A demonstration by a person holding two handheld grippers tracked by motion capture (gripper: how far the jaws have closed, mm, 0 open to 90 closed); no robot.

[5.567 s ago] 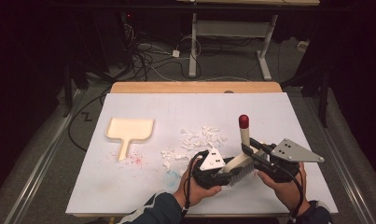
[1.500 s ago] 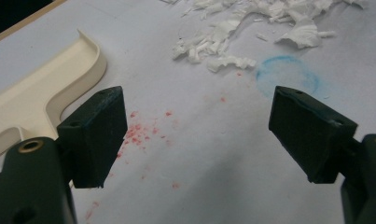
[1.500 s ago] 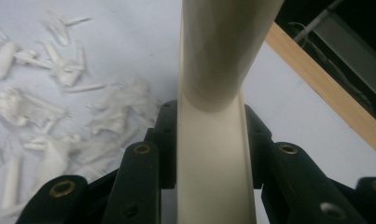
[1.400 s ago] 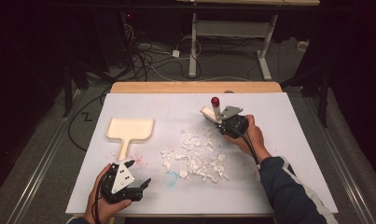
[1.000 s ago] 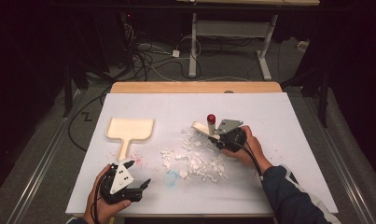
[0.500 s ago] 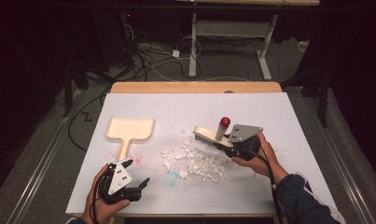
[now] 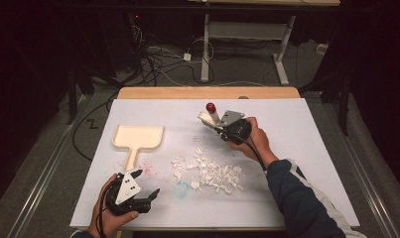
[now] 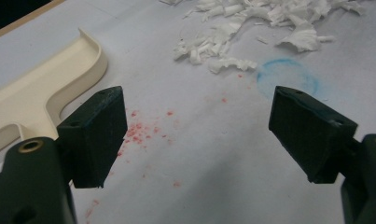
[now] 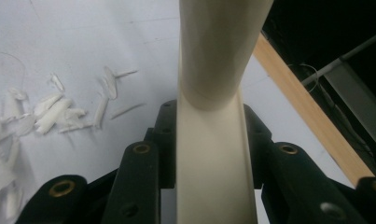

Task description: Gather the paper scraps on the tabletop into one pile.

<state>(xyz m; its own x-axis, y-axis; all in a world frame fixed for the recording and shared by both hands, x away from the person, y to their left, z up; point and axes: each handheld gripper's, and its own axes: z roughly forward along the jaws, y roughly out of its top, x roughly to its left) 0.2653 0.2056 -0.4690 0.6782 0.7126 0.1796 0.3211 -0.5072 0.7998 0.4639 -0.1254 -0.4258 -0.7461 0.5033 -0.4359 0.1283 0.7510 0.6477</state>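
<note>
A cream dustpan [image 7: 137,138] lies left on the white table cover [image 7: 306,139], white paper scraps [image 7: 207,171] sit centre, red specks [image 8: 139,133] and a blue ring stain [image 8: 288,81] mark the near part, and the cream brush [image 7: 210,116] has a dark red tip.

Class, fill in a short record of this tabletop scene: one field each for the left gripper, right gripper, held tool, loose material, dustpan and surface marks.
left gripper: open, empty, near front edge
right gripper: shut on brush
brush: cream handle, red tip, beyond the scraps
paper scraps: white, scattered mid-table
dustpan: cream, lying flat, left of scraps
marks: red specks and blue ring on white table cover
</note>
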